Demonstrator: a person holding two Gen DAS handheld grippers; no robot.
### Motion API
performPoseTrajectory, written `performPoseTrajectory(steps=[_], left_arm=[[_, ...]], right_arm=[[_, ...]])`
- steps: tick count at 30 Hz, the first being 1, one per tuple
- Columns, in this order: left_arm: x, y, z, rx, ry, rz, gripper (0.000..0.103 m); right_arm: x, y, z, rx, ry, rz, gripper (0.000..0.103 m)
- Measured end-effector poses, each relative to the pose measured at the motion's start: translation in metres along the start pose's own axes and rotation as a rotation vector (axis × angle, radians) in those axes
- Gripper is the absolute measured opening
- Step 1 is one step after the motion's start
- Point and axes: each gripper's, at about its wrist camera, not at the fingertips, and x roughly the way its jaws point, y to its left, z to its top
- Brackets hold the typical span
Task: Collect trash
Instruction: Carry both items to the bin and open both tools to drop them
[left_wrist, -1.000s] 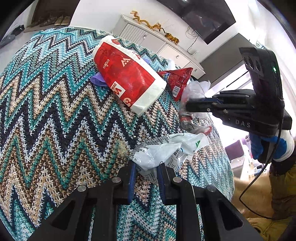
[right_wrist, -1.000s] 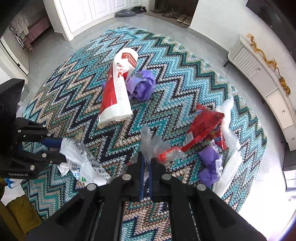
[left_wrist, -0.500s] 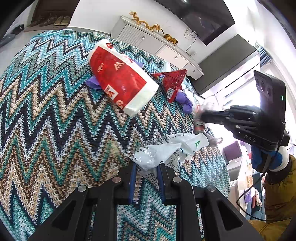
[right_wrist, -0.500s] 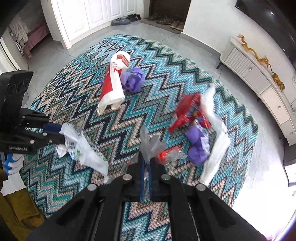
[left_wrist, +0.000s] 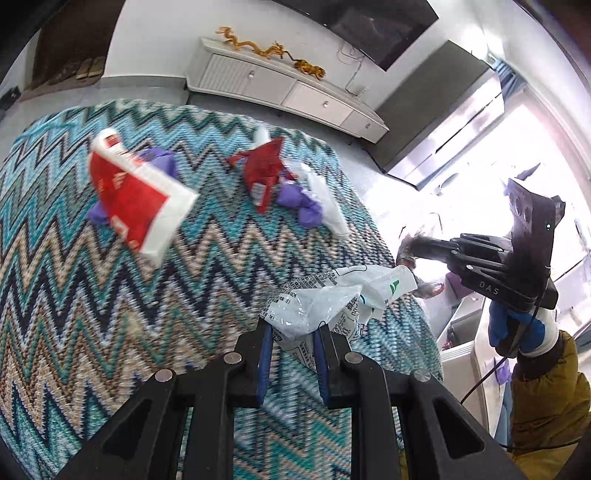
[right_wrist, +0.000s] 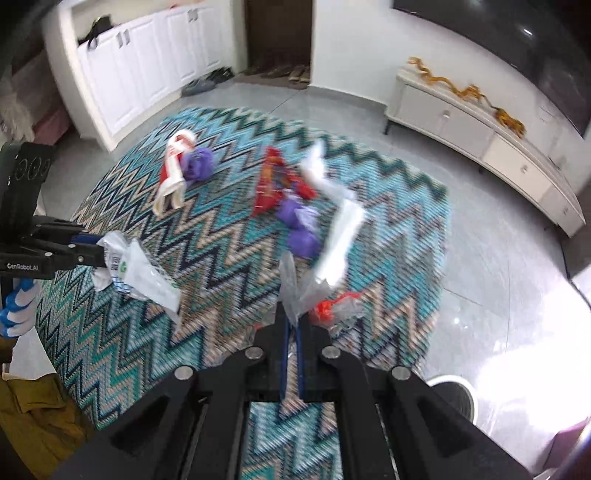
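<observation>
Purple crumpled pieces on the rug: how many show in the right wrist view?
3. One purple wad lies against the red and white bag; two more lie by the red wrapper. Others may be hidden under the litter.

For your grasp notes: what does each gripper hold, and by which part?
Left gripper: crumpled white wrapper, pinched at its near end. Right gripper: clear plastic wrapper, by a thin edge.

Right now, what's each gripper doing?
Left gripper: shut on the white printed plastic wrapper.
Right gripper: shut on the clear plastic wrapper with a red end.
</observation>
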Motion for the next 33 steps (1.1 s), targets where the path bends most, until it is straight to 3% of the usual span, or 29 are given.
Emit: performPoseTrajectory(steps=[9, 15, 22, 26, 33], left_arm=[[0.042, -0.096, 0.032, 0.138, 0.06, 0.005, 0.019], [0.108, -0.193, 0.058, 0.276, 0.133, 0.028, 0.019], [0.218, -0.282, 0.059, 0.398, 0.242, 0.081, 0.019], [0.278, -0.308, 0.053, 0.412, 0.306, 0.113, 0.019], [0.372, -0.322, 0.033, 0.446, 0.38, 0.244, 0.02]], right_arm=[[-0.05, -0.093, -0.068, 0.167, -0.091, -0.099, 0.003], [-0.063, -0.163, -0.125, 0.286, -0.111, -0.199, 0.003], [-0.042, -0.229, -0.195, 0.396, -0.072, -0.263, 0.003], [-0.02, -0.259, -0.226, 0.459, -0.049, -0.247, 0.003], [0.03, -0.292, -0.263, 0.569, -0.01, -0.188, 0.003]])
